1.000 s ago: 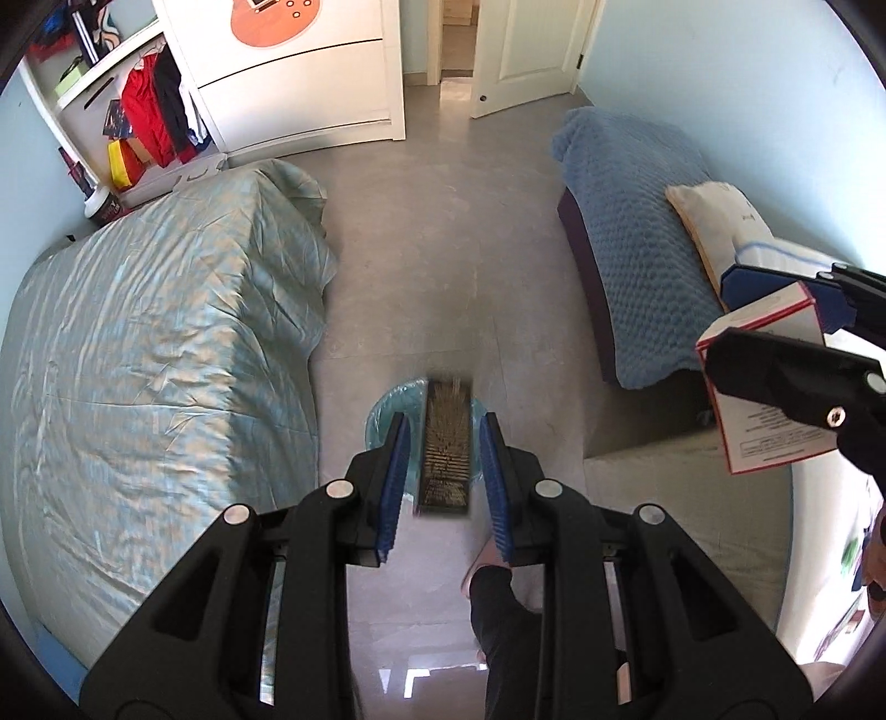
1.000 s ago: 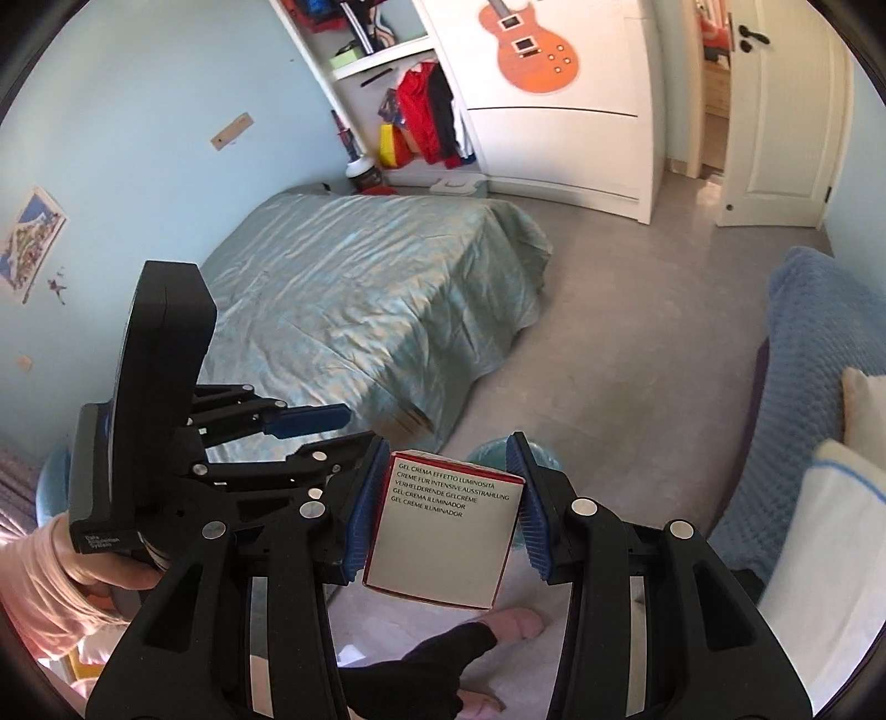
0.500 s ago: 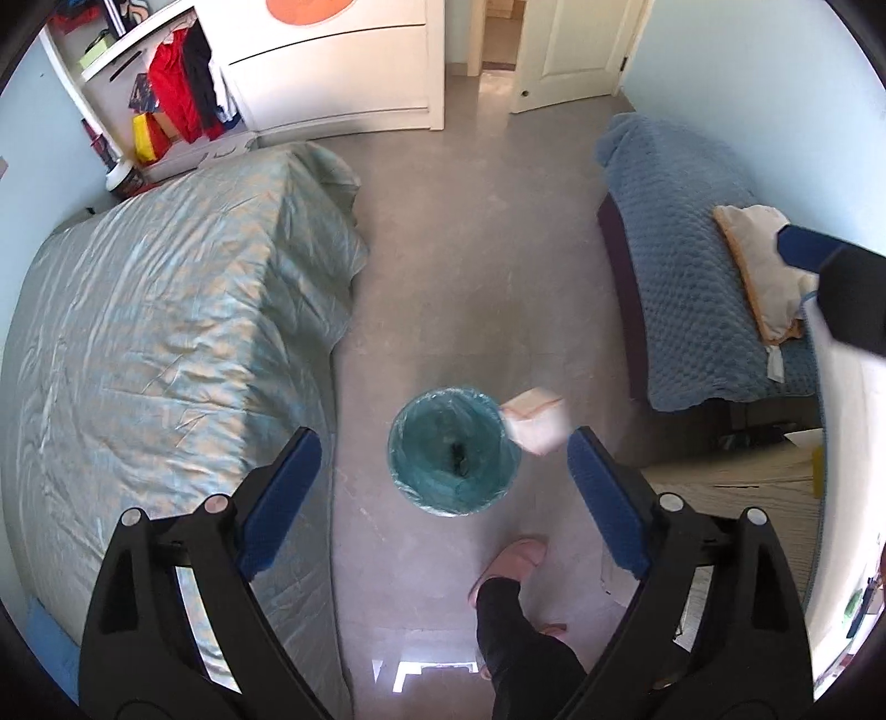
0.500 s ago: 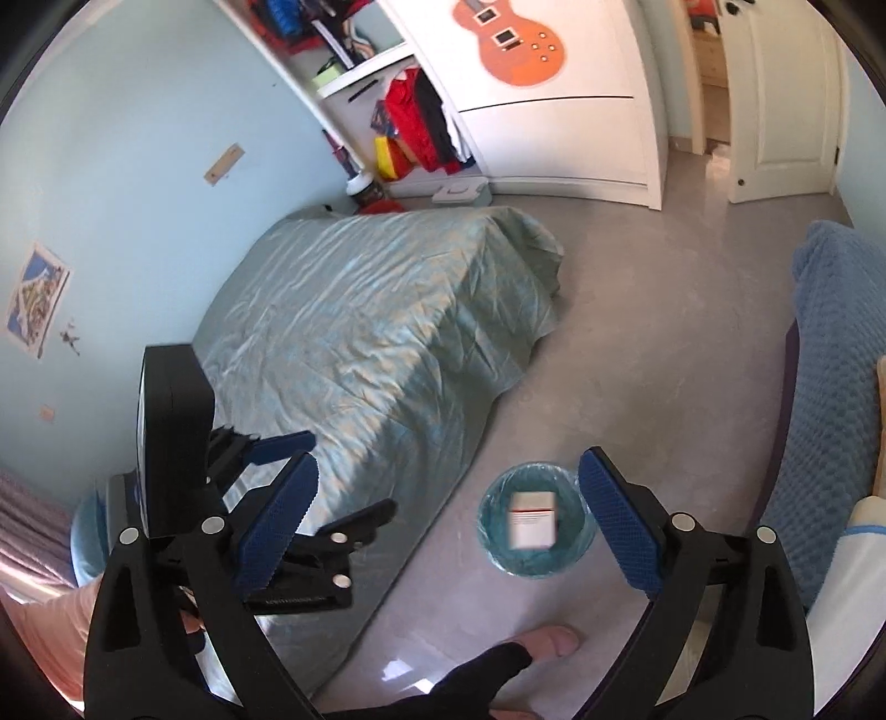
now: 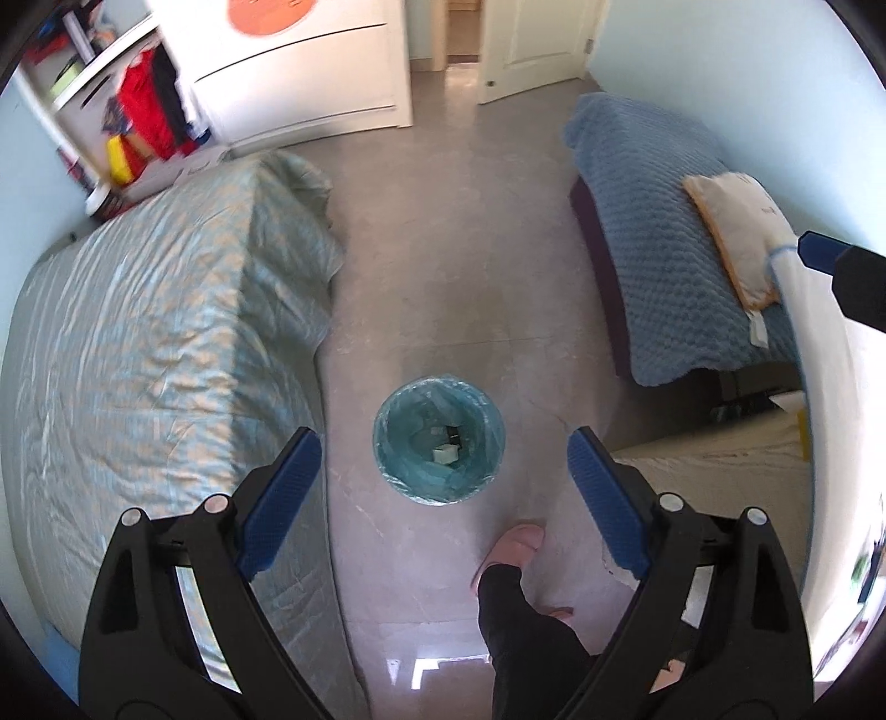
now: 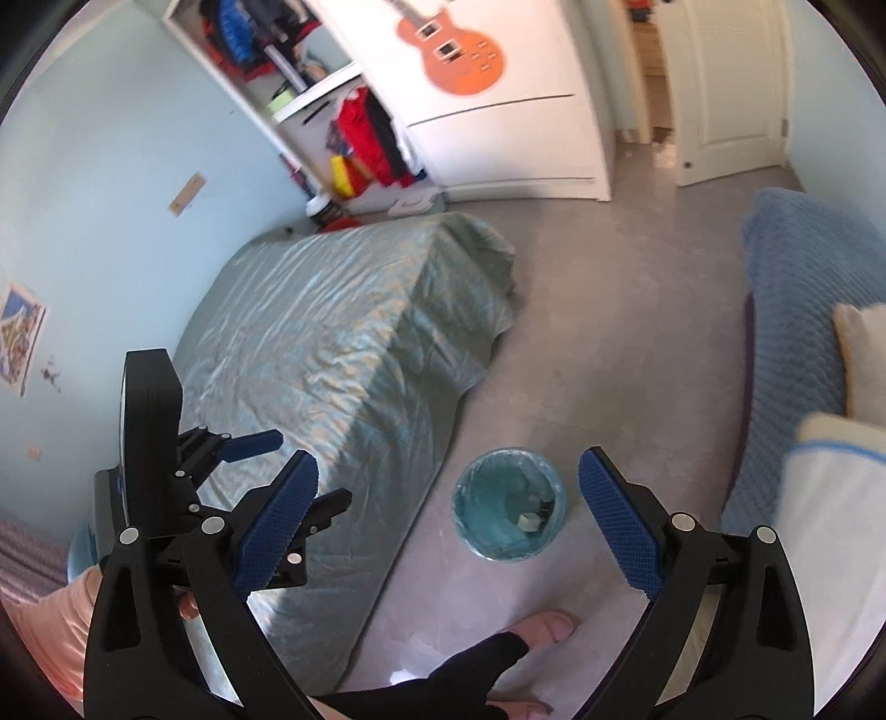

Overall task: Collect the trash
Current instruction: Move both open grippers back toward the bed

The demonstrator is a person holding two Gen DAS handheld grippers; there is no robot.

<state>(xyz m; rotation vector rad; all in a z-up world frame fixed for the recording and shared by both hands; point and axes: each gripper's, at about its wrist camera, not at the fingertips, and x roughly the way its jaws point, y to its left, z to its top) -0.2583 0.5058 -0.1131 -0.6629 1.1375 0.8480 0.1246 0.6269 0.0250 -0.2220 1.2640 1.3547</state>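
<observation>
Landmark for these notes: the trash bin (image 5: 439,438), lined with a teal bag, standing on the grey floor (image 5: 459,277).

Left of the bin I have the bed with the pale green cover (image 5: 160,343), its near corner just beside the bin. Beyond that bed, farther from the bin, a white wardrobe (image 5: 299,72) and open shelves with red clothing (image 5: 145,119).

My left gripper (image 5: 443,498) hangs above the bin, pointing steeply down, jaws spread wide with nothing between the blue pads (image 5: 279,507); the bin shows in the gap. Inside the bin, at the bottom, lie a small pale box (image 5: 444,454) and a dark item (image 5: 455,432) touching it; I cannot tell what the dark one is.

On the near side of the bin, a foot in a pink slipper (image 5: 518,545) and a dark trouser leg.

My right gripper (image 6: 448,520) is also spread wide and empty, with the bin (image 6: 508,512) visible between its pads, nearer the right one. In the right wrist view the left gripper's body sits left of the bin, over the bed's edge.

Right of the bin, well apart, a second bed under a blue quilt (image 5: 659,221) carries a cream pillow (image 5: 731,232). A white door (image 5: 531,44) stands beyond.
</observation>
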